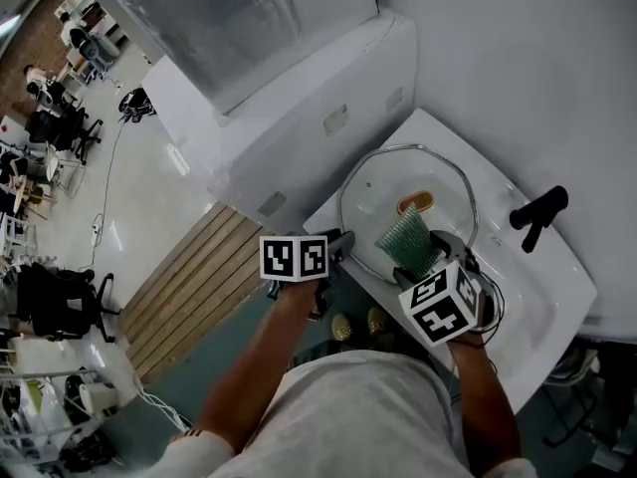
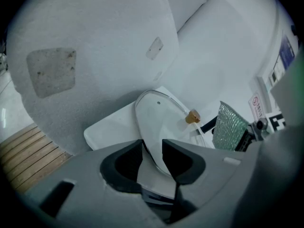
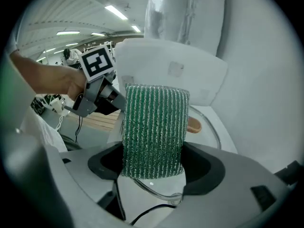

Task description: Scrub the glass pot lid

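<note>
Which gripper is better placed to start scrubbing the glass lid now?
Right. The right gripper holds the green scrub pad over the glass lid, while the left gripper is clamped on the lid's rim, steadying it.

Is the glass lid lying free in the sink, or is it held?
Held: the left tool clamps the glass lid by its near rim.

Left gripper [image 2: 152,148]: fingers closed on the rim of the lid [image 2: 159,115], angled downward.
Right gripper [image 3: 152,163]: fingers clamped on a green scrub pad [image 3: 154,127], pointing steeply down.
Forearms: left forearm [image 1: 261,352] and right forearm [image 1: 490,396] bare, reaching forward, grippers near each other.
</note>
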Demonstrator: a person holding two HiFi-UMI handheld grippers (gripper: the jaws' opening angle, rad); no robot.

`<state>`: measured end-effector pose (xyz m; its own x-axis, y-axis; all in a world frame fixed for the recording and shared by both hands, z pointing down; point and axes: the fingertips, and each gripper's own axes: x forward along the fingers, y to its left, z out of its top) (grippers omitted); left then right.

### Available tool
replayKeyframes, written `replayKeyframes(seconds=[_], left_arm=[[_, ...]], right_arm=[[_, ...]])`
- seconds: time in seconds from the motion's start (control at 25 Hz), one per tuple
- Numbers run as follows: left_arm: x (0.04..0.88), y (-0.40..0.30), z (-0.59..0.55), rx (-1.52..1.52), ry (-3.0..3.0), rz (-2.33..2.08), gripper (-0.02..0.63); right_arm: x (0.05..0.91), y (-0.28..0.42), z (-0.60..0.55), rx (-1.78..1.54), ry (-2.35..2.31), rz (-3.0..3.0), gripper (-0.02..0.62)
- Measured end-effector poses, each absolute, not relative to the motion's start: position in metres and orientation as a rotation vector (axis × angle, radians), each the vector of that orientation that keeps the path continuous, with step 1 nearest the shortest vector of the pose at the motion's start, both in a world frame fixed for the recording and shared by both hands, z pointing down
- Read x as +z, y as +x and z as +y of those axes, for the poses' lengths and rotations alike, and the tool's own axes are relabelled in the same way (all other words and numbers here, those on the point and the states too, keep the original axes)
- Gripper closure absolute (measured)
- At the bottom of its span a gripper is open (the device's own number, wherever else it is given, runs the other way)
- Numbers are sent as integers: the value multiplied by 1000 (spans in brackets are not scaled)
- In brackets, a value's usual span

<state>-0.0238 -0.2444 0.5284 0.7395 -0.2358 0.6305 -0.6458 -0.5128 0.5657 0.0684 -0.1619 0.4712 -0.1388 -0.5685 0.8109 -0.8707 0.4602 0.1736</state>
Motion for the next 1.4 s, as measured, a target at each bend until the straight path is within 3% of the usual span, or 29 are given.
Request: replayKeyframes(seconds=[0.64, 1.08, 1.4], left_arm=[[528, -23, -245, 613, 2097, -647, 468], [529, -23, -245, 622, 2090, -645, 468], [529, -23, -244, 630, 2087, -640, 466]], right_arm=[[506, 70, -152, 445, 1174, -1808, 247], [509, 139, -145, 769, 1307, -1896, 247], [501, 152, -150, 948, 1332, -1979, 247]])
